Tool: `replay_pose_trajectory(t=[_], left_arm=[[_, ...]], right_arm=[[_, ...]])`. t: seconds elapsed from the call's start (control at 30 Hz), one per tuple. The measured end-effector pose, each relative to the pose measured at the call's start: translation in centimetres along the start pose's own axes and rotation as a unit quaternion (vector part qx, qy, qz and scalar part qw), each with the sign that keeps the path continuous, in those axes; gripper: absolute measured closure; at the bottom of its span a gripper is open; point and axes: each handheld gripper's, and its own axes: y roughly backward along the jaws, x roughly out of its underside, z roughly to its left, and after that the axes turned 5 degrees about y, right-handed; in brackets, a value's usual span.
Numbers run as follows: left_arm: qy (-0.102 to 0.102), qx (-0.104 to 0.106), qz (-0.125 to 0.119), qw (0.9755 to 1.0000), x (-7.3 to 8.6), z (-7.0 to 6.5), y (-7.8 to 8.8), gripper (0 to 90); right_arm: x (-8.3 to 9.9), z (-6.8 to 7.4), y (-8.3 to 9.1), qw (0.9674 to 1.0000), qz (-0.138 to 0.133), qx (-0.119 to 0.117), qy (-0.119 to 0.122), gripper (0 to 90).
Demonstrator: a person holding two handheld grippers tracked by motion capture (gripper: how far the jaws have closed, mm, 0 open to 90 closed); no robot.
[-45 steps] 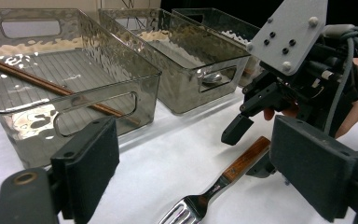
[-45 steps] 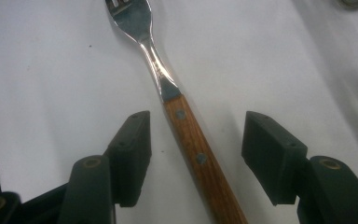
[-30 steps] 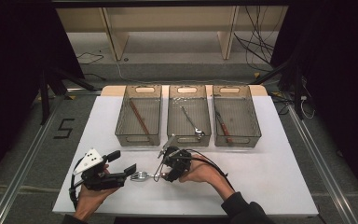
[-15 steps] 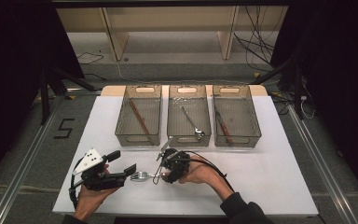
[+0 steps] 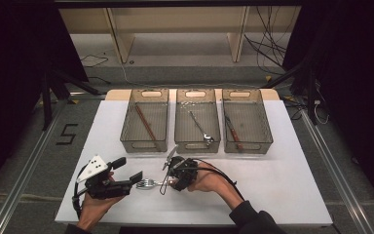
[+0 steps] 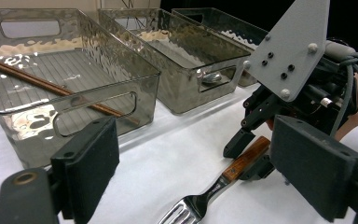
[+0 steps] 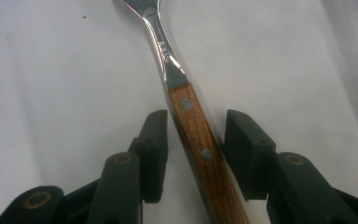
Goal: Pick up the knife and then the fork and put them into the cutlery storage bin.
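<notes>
Right gripper (image 7: 193, 154) jaws just closing around fork (image 7: 193, 140) wooden handle, pads not yet pressed on; left gripper (image 6: 200, 182) released; fork judged light, stiff, steel neck slippery; handle between pads preferred

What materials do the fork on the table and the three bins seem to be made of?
Fork: the handle looks like brown wood, with visible grain and two metal rivets; the neck and tines look like polished steel, bright and reflective. Three bins: probably clear, smoke-tinted plastic, since the rippled walls are glossy and let their contents show through.
</notes>
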Motion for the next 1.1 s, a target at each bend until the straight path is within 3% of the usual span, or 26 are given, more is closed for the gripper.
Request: replay_pose_trajectory(t=[0.27,0.3,0.57,0.93,1.1], left_arm=[[0.001,0.0,0.0,1.0,0.0,0.0,0.0,15.4],[0.001,-0.001,0.0,1.0,0.0,0.0,0.0,15.4],[0.0,0.0,0.0,1.0,0.0,0.0,0.0,15.4],[0.001,0.0,-0.001,1.0,0.0,0.0,0.0,15.4],[0.0,0.0,-0.001,1.0,0.0,0.0,0.0,15.4]], right_arm=[[-0.3,0.5,0.0,1.0,0.005,0.002,0.007,68.6],[-0.3,0.4,0.0,0.9997,0.013,0.003,0.02,68.9],[-0.7,1.0,0.1,0.9983,0.026,0.006,0.052,76.5],[-0.5,1.0,0.3,0.9983,0.022,0.007,0.054,77.2],[-0.2,0.8,0.6,0.9991,0.006,0.008,0.042,77.3]])
